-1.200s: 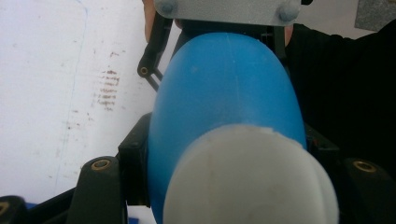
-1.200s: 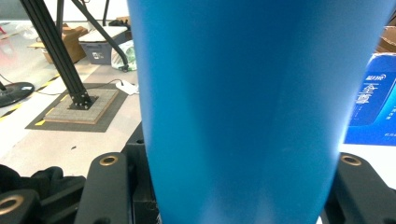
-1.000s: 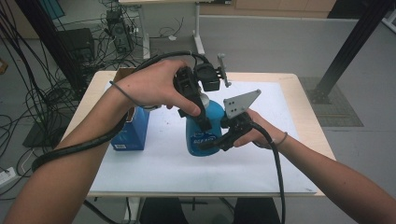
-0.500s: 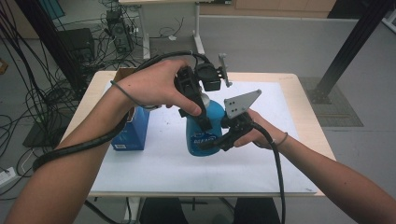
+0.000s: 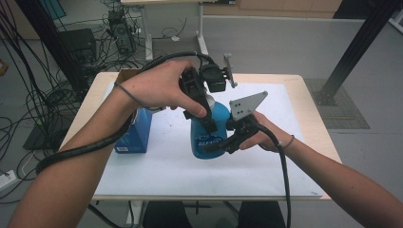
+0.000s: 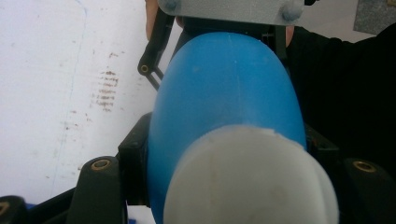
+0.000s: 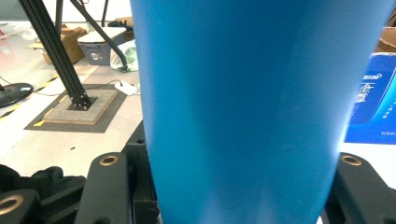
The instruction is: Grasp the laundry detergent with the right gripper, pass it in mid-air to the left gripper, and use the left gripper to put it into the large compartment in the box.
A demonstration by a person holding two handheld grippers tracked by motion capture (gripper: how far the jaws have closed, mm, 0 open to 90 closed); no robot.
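Blue bottle (image 5: 205, 128) stands upright mid-desk (image 5: 304, 95) on white sheet, just R of a blue box (image 5: 134, 133). L gripper (image 5: 205, 118) grasps its top by the white cap (image 6: 252, 182); R gripper (image 5: 219, 142) clamps its lower body.

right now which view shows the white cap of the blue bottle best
The left gripper view: the white cap sits large and close atop the blue bottle. The high view hides the cap behind the left claw; the right gripper view shows the bottle's body.

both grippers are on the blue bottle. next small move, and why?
Probably twist the white cap with the left gripper while the right gripper steadies the body. The left is clamped at the top of the blue bottle, the right on its side, and the bottle stands upright on the white mat, so opening looks like the likely aim.
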